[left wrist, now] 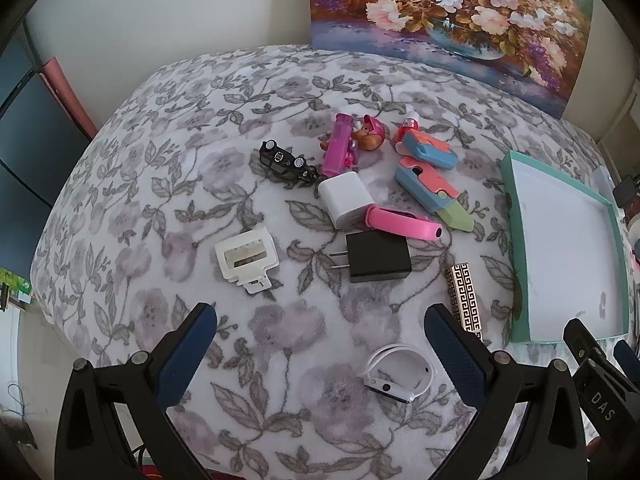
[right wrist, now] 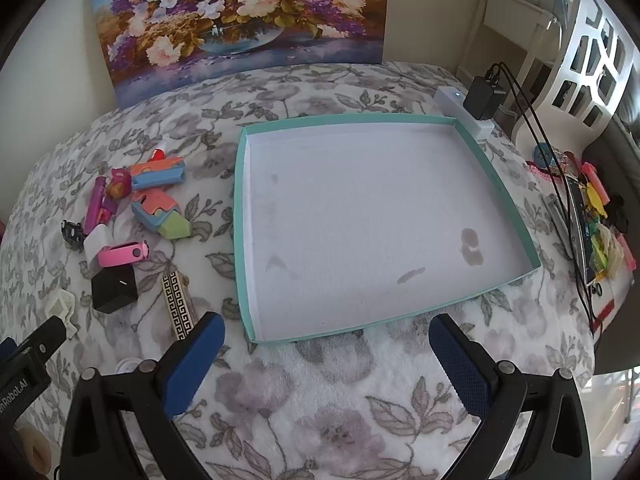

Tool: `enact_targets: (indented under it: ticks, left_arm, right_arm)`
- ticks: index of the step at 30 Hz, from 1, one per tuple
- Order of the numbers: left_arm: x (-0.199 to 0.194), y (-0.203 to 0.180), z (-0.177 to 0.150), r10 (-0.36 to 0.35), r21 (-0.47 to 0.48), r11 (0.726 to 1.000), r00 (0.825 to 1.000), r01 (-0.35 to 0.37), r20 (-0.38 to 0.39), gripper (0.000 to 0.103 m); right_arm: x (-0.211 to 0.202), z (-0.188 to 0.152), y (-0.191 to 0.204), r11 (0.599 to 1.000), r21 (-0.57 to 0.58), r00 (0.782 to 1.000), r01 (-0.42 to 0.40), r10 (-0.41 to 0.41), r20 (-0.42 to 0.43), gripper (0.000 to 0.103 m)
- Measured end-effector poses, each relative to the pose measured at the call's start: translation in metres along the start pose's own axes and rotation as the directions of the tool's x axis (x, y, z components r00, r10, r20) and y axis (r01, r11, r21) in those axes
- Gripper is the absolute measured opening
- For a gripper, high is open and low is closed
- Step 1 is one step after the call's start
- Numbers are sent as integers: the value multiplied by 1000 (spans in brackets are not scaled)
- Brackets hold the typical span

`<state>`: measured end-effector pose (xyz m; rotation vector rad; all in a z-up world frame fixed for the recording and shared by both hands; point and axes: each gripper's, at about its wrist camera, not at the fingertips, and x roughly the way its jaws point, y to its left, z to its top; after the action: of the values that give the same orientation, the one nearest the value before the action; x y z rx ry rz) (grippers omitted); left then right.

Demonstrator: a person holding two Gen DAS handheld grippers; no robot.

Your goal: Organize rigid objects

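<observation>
Small rigid objects lie scattered on a floral blanket: a black charger (left wrist: 378,256), a white charger (left wrist: 346,199), a pink band (left wrist: 404,226), a white clip (left wrist: 246,260), a black toy car (left wrist: 286,162), a patterned bar (left wrist: 466,300) and a white watch (left wrist: 398,374). A teal tray (right wrist: 240,220) with a white bottom holds nothing and lies to their right. My left gripper (left wrist: 320,326) is open above the blanket, near the watch. My right gripper (right wrist: 326,334) is open at the tray's near edge.
A flower painting (right wrist: 240,20) leans on the wall behind. A white power strip with a black adapter (right wrist: 484,98) sits past the tray's far right corner, its cables running down the right side. Colourful clutter (right wrist: 596,220) lies at the right edge.
</observation>
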<state>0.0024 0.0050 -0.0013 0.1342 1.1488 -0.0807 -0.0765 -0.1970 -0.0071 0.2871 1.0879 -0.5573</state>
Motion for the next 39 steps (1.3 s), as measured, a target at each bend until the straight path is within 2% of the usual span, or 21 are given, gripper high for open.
enact_targets:
  ticks: [39]
  left_arm:
    - [3,1,-3,2,-5,1000,1000,-2,-12,103]
  right_arm:
    - [2,0,3,1000,-30,1000,0,0,-9,103]
